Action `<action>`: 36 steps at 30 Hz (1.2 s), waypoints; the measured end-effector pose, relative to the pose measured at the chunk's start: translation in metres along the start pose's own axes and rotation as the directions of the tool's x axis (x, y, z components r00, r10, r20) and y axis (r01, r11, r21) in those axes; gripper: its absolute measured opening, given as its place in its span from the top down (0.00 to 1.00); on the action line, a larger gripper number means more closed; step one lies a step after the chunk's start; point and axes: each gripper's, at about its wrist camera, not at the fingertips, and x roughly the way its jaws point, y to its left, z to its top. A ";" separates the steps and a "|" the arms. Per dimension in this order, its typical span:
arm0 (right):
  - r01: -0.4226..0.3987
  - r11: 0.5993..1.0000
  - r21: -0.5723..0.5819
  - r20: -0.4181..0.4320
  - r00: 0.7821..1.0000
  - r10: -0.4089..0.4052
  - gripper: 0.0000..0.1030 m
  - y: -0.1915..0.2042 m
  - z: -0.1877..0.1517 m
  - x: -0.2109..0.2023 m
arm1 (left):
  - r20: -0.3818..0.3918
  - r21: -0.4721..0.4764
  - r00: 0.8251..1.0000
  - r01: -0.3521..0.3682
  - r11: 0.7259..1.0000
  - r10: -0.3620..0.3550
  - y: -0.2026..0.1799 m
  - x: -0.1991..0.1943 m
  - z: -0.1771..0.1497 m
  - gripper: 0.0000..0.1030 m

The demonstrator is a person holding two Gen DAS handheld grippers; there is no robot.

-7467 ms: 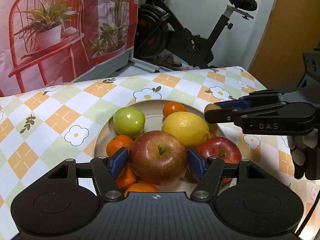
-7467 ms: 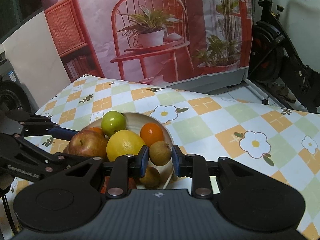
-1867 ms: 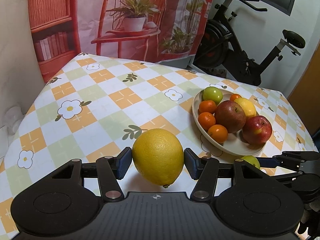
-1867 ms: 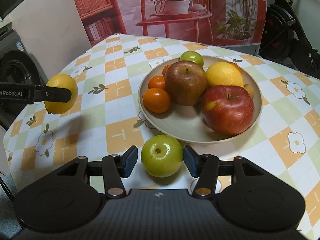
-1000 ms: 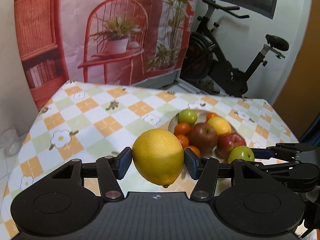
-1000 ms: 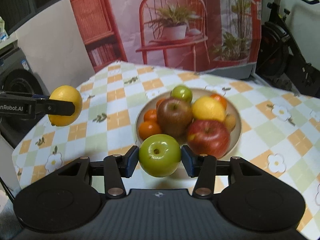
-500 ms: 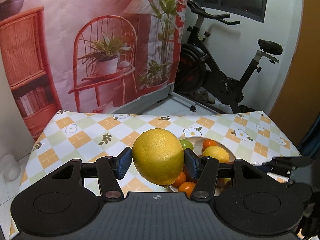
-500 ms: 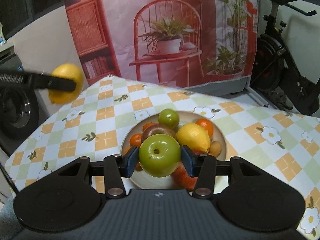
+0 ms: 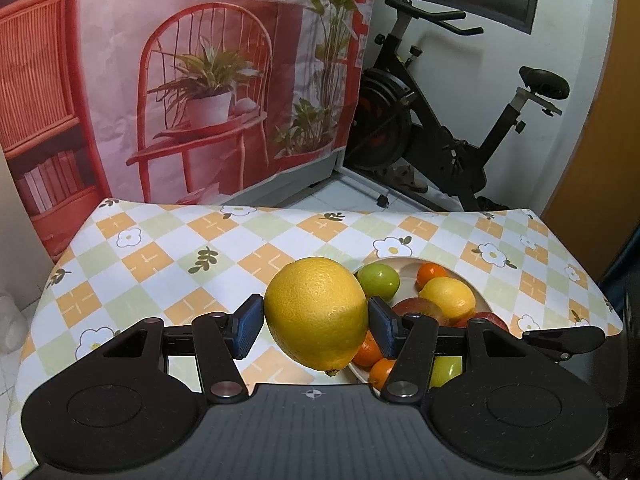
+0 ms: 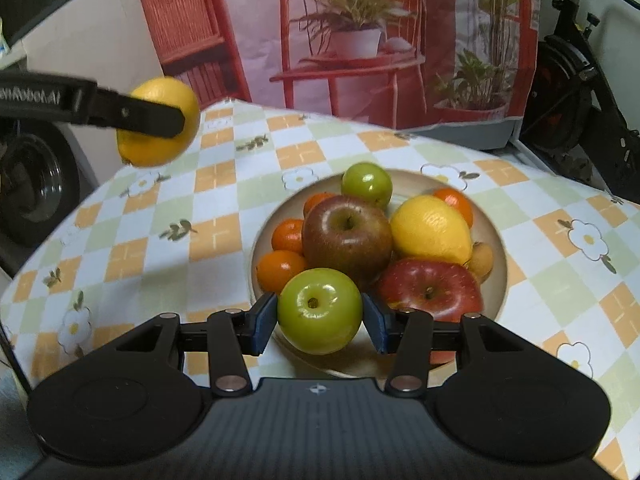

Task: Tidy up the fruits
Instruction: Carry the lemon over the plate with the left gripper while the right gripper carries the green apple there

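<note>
Both fruits are now lifted off the worktop (image 9: 168, 256): left gripper (image 9: 316, 322) fingers clamp a lemon (image 9: 316, 316), right gripper (image 10: 320, 316) fingers clamp a green apple (image 10: 320, 310) above the bowl (image 10: 496, 248), ready to drop in.

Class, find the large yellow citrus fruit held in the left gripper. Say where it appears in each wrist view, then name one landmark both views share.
Left wrist view: the large yellow citrus sits low at centre, clamped between the left gripper's blue pads.
Right wrist view: the same fruit is at upper left, held above the tablecloth.
Shared landmark: the fruit plate.
</note>
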 end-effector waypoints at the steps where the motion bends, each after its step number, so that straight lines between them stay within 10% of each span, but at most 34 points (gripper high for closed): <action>1: 0.004 1.000 -0.002 -0.009 1.000 -0.004 0.52 0.001 -0.001 0.003 | -0.001 -0.002 1.000 0.001 1.000 -0.001 0.001 0.001 0.000 0.42; 17: 0.033 0.999 -0.001 -0.039 0.999 -0.033 0.51 0.002 -0.002 0.013 | -0.026 -0.004 1.000 0.013 1.000 -0.013 0.005 0.007 -0.007 0.42; 36: 0.078 0.989 0.129 0.140 0.985 -0.096 0.52 -0.052 0.016 -0.052 | -0.046 0.046 0.993 0.112 0.993 -0.110 -0.039 0.046 0.018 0.42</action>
